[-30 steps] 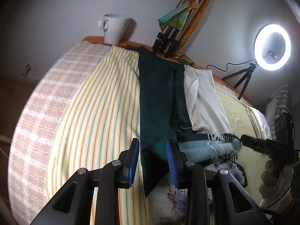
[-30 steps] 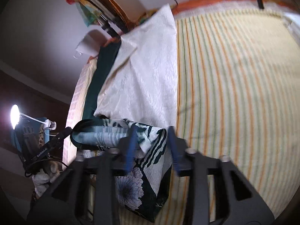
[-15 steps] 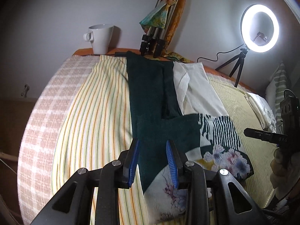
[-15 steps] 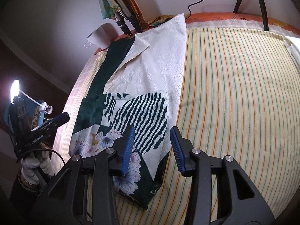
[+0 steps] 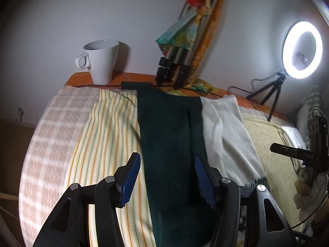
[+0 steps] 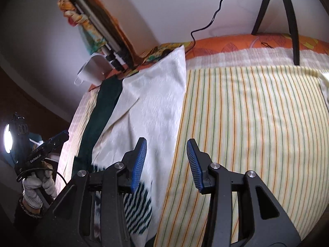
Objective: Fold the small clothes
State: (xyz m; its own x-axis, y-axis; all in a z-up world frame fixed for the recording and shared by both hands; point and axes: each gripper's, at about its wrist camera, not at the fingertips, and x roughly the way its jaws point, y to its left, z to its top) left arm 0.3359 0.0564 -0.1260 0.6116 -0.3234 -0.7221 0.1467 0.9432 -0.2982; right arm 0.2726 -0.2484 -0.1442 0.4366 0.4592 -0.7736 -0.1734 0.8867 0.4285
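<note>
Claws over a long garment on the bed

Left claw [image 5: 167, 177] has just been opening and hangs spread, empty, above the dark green strip [image 5: 168, 135], which runs near-to-far on the bed [image 6: 257, 111]; right claw [image 6: 166, 162], also spread and empty, straddles the cream panel's [image 6: 152, 111] right edge.

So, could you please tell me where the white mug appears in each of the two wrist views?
Left wrist view: the white mug stands upright at upper left, on the orange edge by the wall.
Right wrist view: it appears tilted at upper left, partly hidden behind the folded tripod's feet.
Shared landmark: the folded tripod leaning on the wall beside the mug.
</note>
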